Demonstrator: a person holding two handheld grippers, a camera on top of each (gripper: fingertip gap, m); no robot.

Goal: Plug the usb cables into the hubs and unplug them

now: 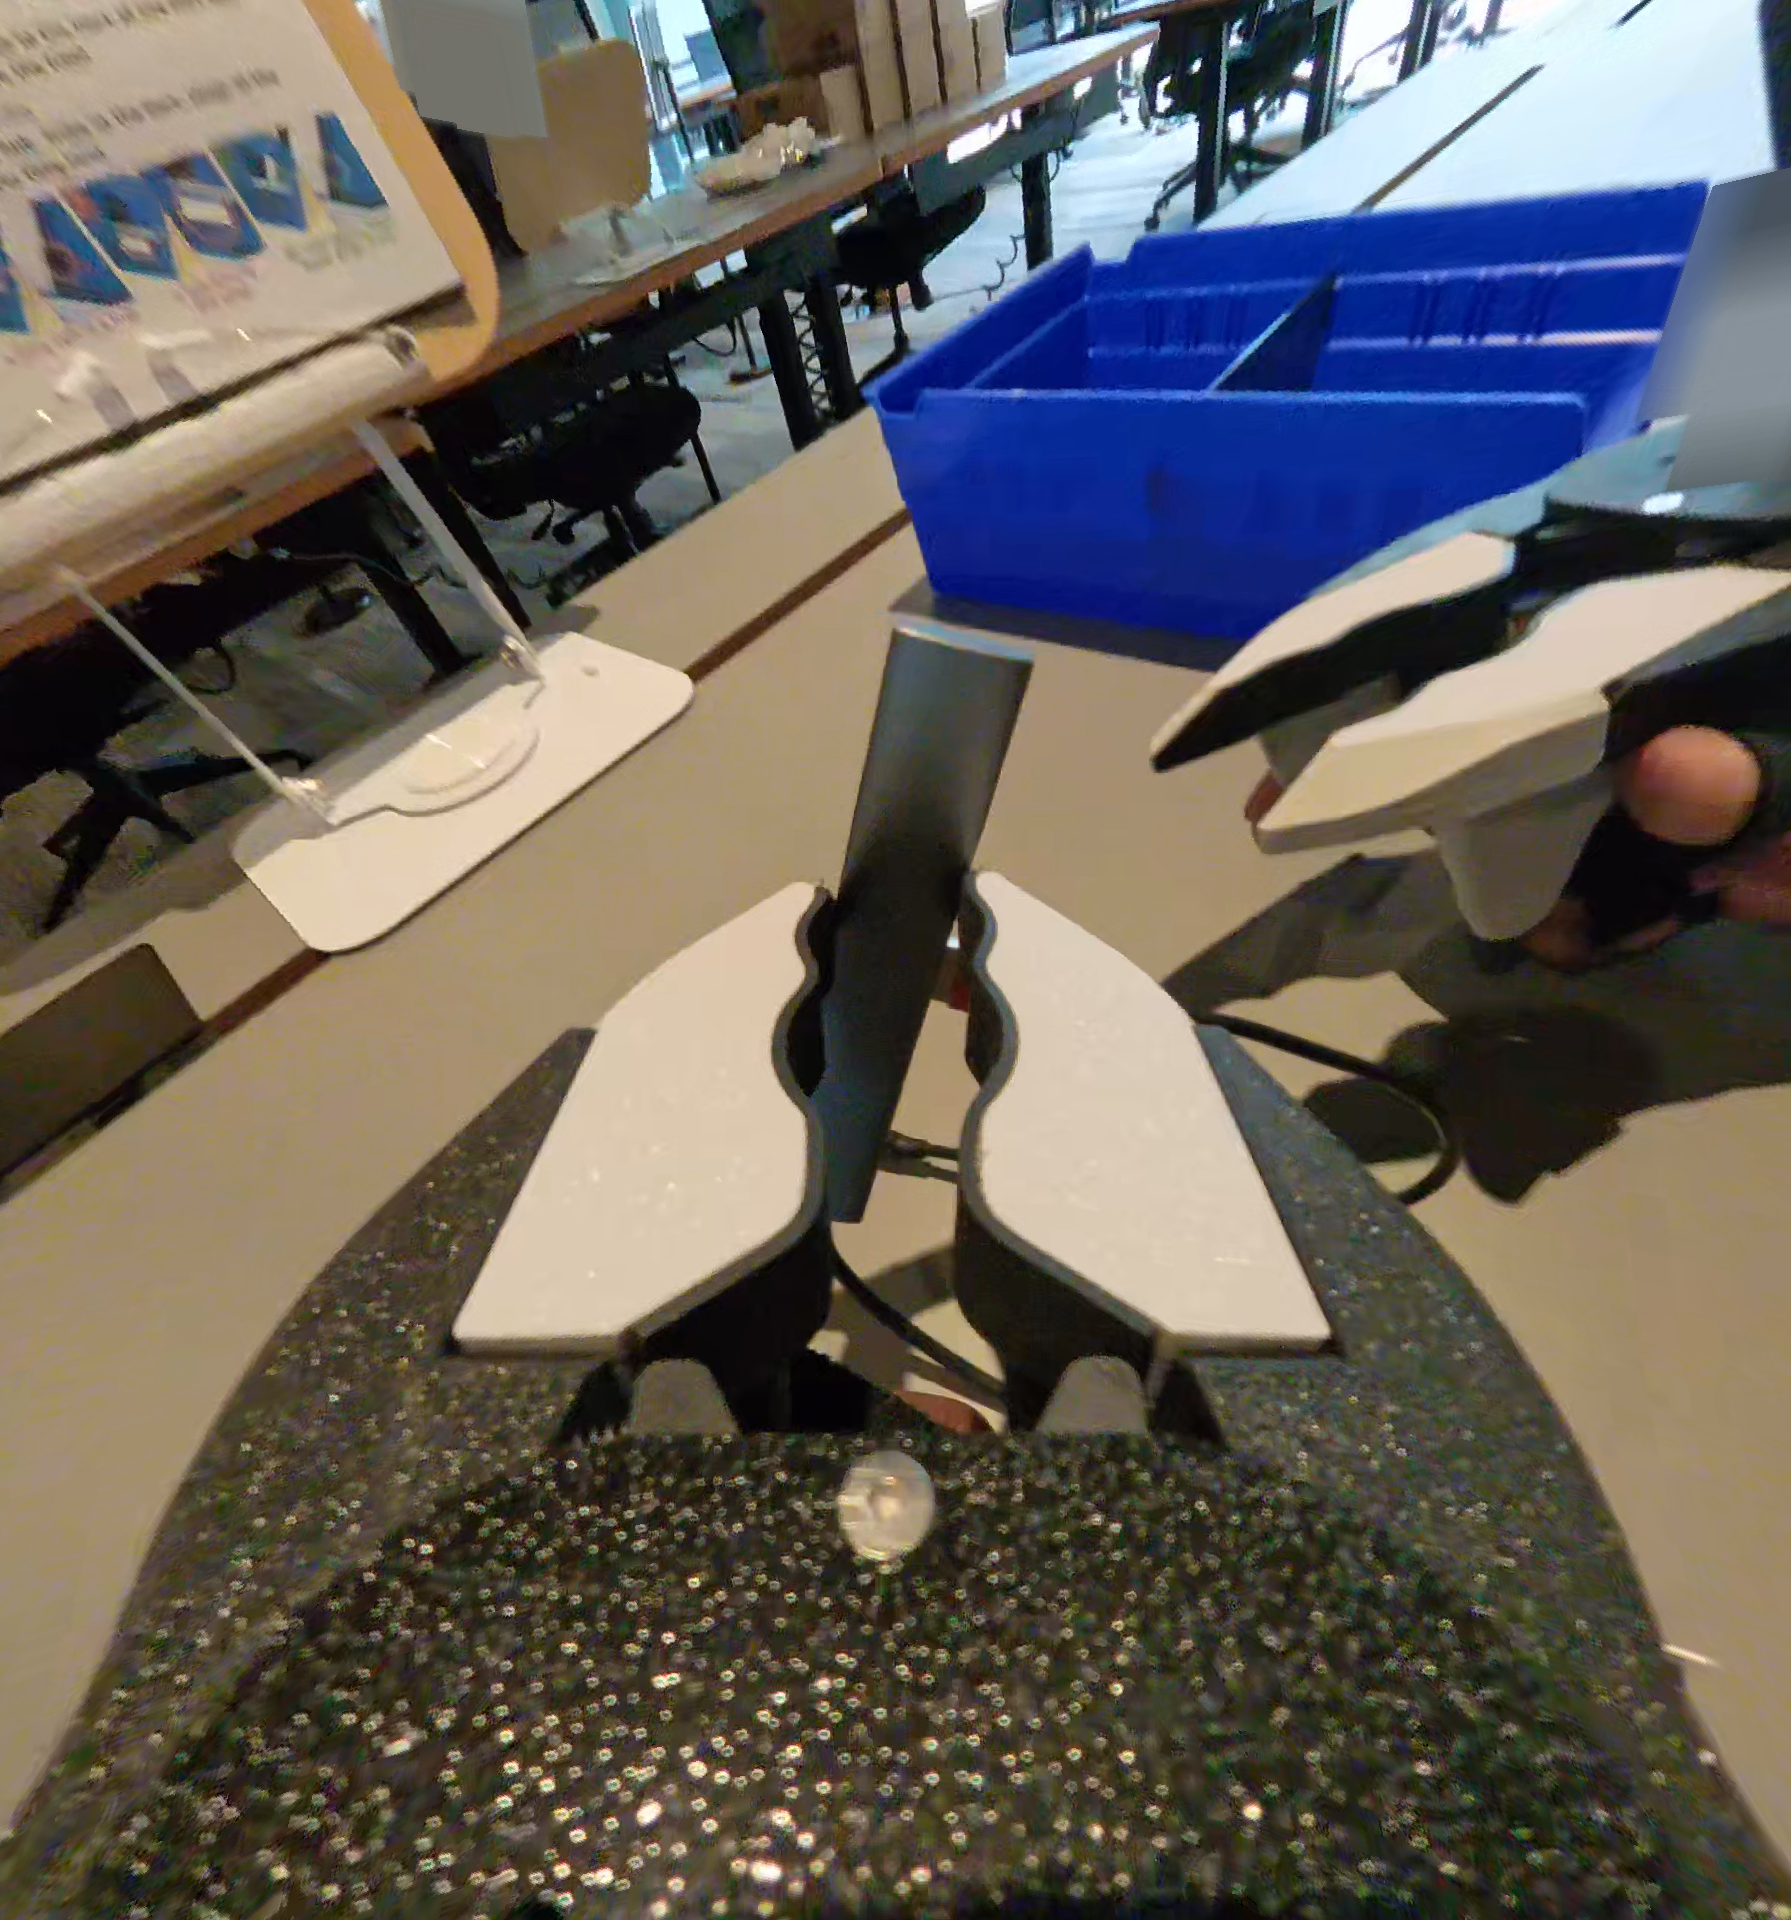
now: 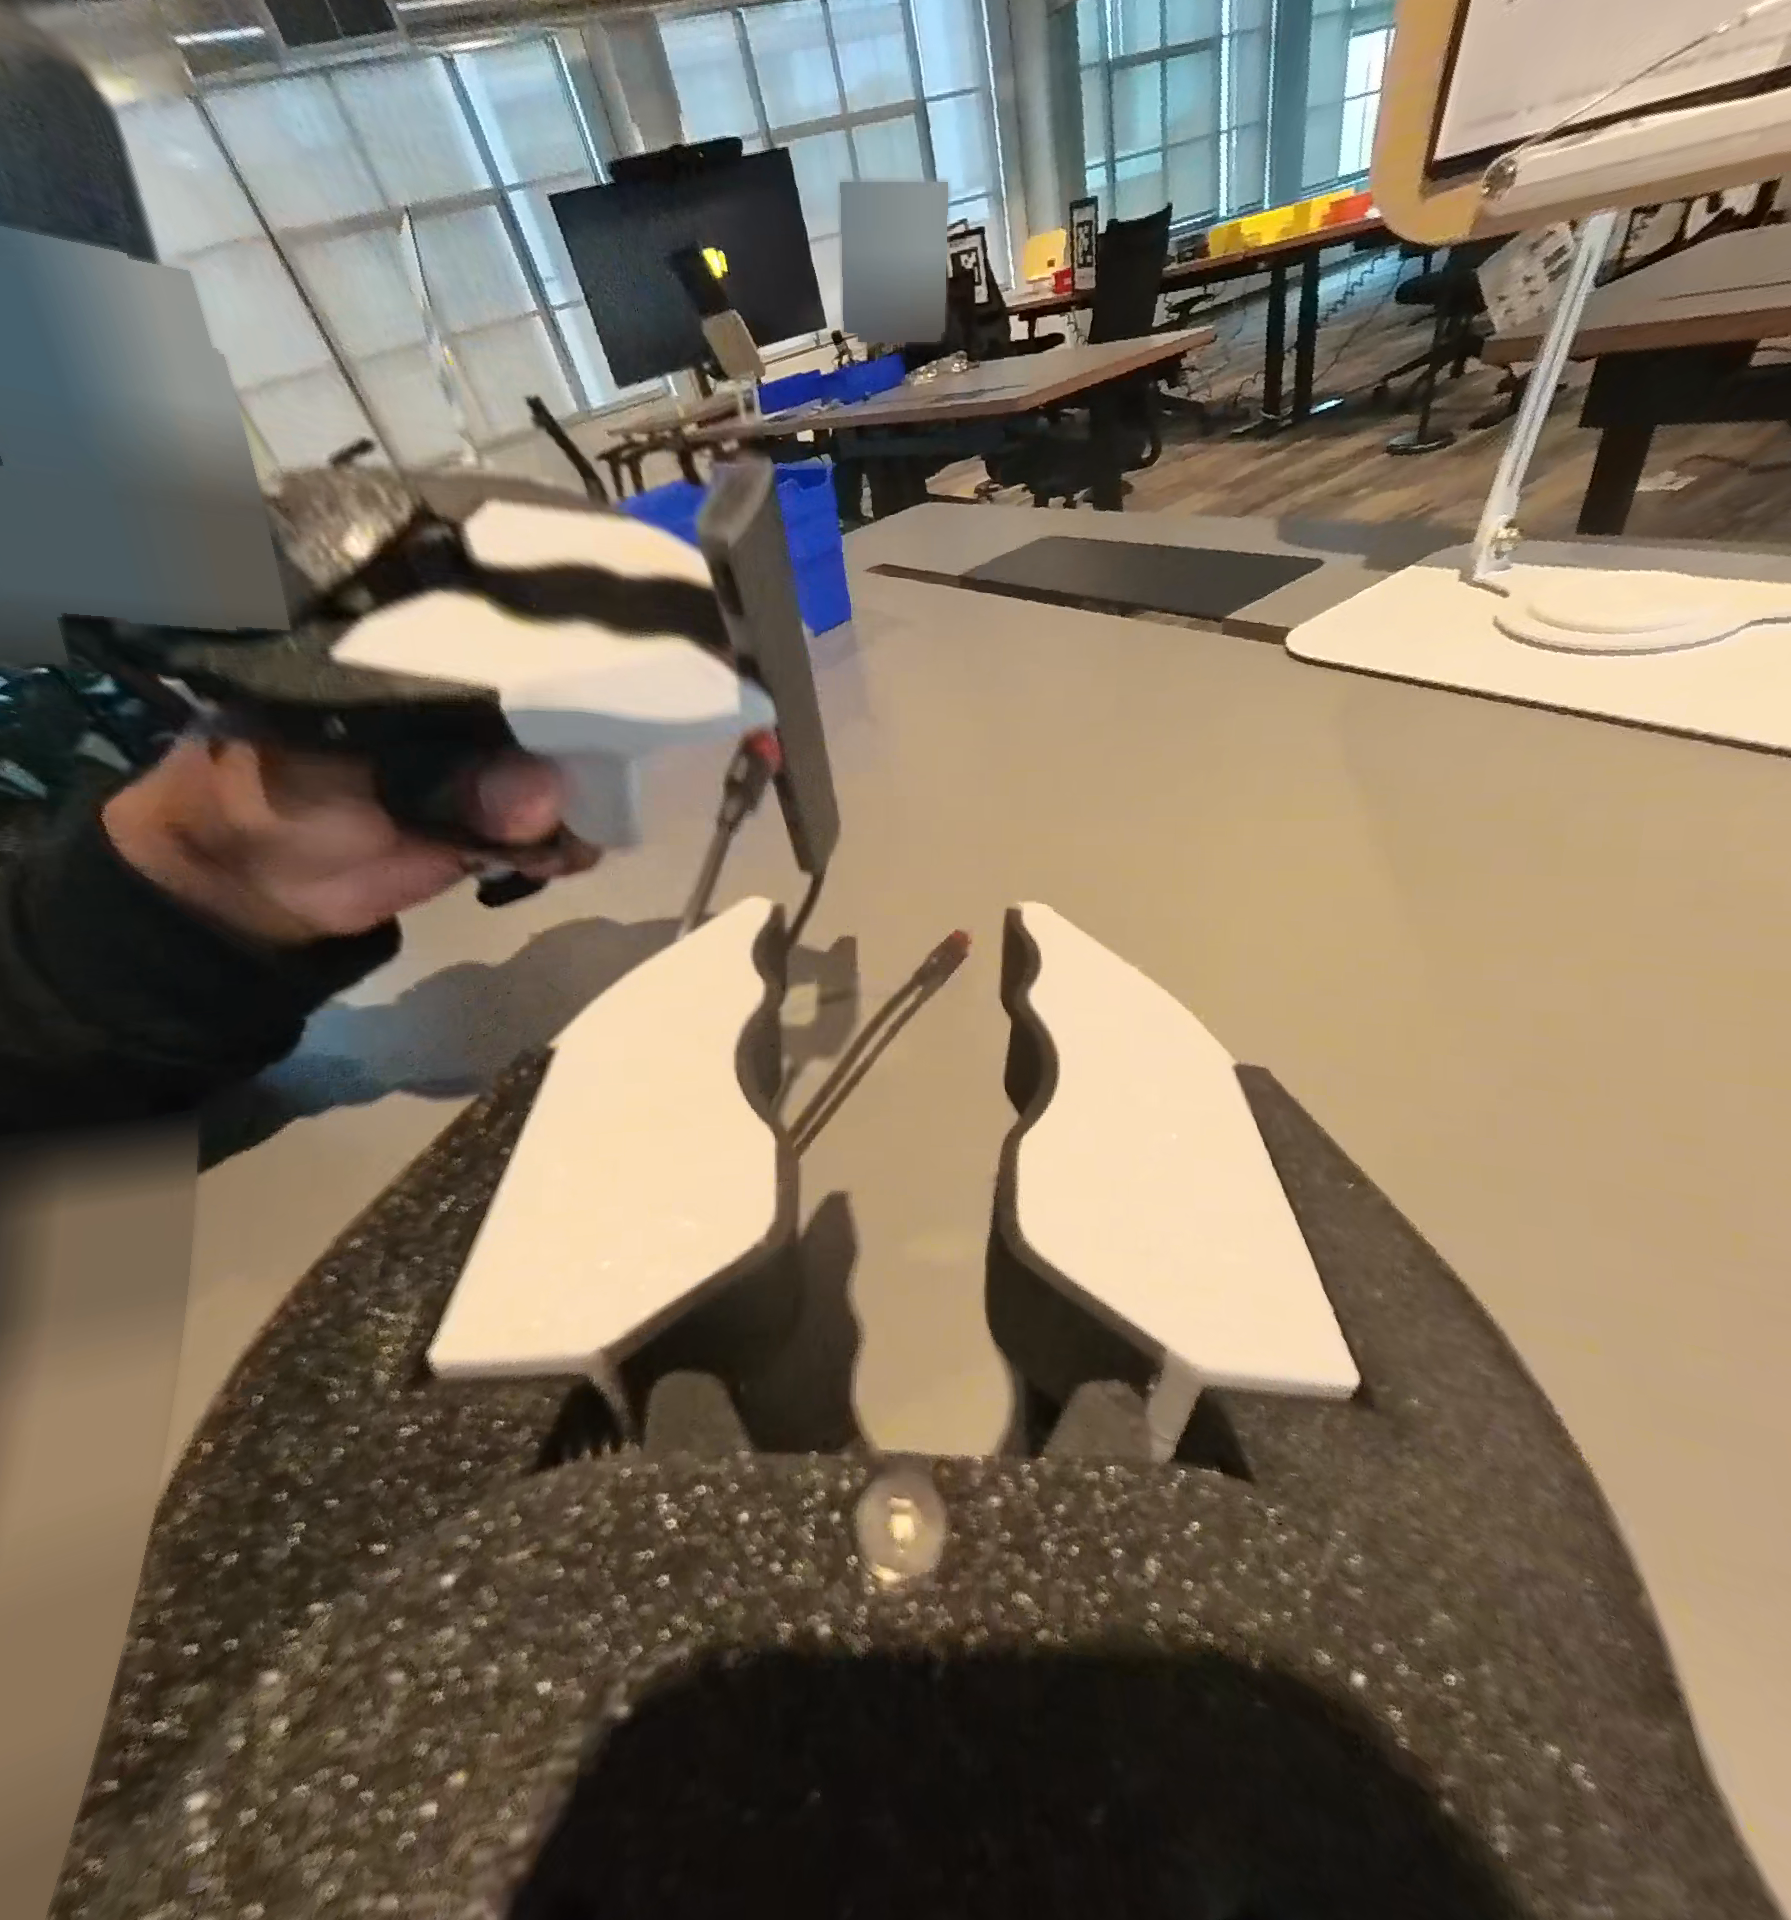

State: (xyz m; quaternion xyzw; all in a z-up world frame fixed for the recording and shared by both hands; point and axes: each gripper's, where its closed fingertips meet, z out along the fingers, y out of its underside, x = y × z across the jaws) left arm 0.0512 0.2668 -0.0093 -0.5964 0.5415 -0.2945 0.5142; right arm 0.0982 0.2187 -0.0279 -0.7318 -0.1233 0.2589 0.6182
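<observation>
Grey table [image 1: 1078, 1455] in open office. Dark slim hub [image 1: 912, 883] held upright above it, clamped between left gripper [image 1: 896, 914] fingers. Red-tipped usb cable [image 2: 901, 1018] lies loose on table between spread fingers of right gripper [image 2: 891, 925], untouched. Blue bin [image 1: 1234, 488] behind.

Tall windows [image 2: 1161, 135] are seen along the far wall, with daylight let in. Long desks [image 2: 995, 400] and black office chairs [image 2: 1130, 281] are ranged over a wood-patterned floor [image 2: 1317, 468]. A dark screen [image 2: 683, 270] is stood before the windows.
</observation>
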